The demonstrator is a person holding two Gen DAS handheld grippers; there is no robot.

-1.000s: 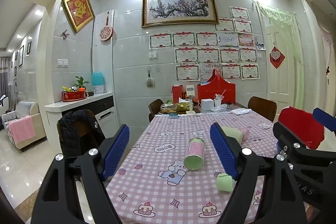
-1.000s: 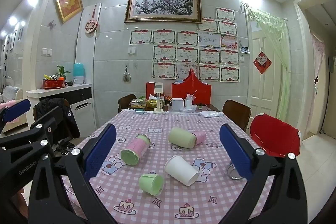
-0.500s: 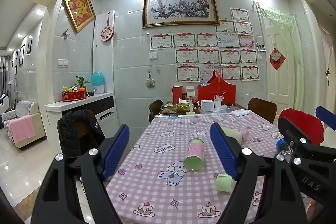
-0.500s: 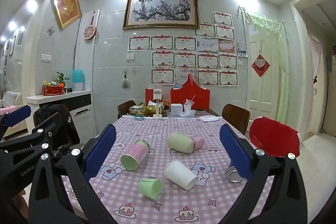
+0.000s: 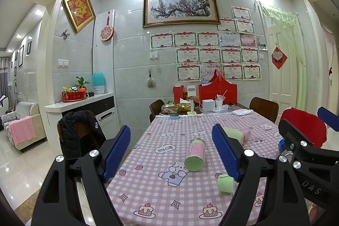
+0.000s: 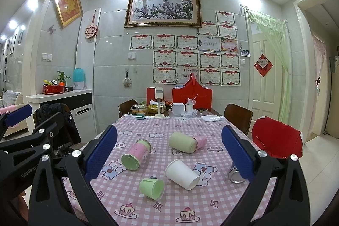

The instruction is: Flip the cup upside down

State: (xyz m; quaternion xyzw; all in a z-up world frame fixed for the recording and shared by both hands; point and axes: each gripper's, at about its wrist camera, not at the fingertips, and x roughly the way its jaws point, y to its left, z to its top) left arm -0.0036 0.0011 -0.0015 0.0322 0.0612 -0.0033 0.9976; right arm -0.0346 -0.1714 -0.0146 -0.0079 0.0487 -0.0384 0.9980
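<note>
Several cups lie on their sides on the pink checked tablecloth (image 6: 203,204). A small green cup (image 6: 152,185) lies nearest, a white paper cup (image 6: 182,174) beside it, a pink cup with green base (image 6: 136,154) to the left, and a pale green cup (image 6: 182,142) with a pink cup (image 6: 200,140) behind. In the left wrist view I see the pink cup (image 5: 196,155) and small green cup (image 5: 226,183). My left gripper (image 5: 172,154) is open and empty, above the table's near left. My right gripper (image 6: 169,154) is open and empty, above the near edge.
A metal can (image 6: 236,175) lies by my right finger. Boxes, a red bag (image 6: 191,96) and food containers crowd the table's far end. Chairs stand around, one red (image 6: 277,142) at the right, one with a black jacket (image 5: 81,130) at the left.
Both grippers stay open. The right gripper has drifted slightly, so the cups sit a little lower and nearer in its view. The left view is almost unchanged.
</note>
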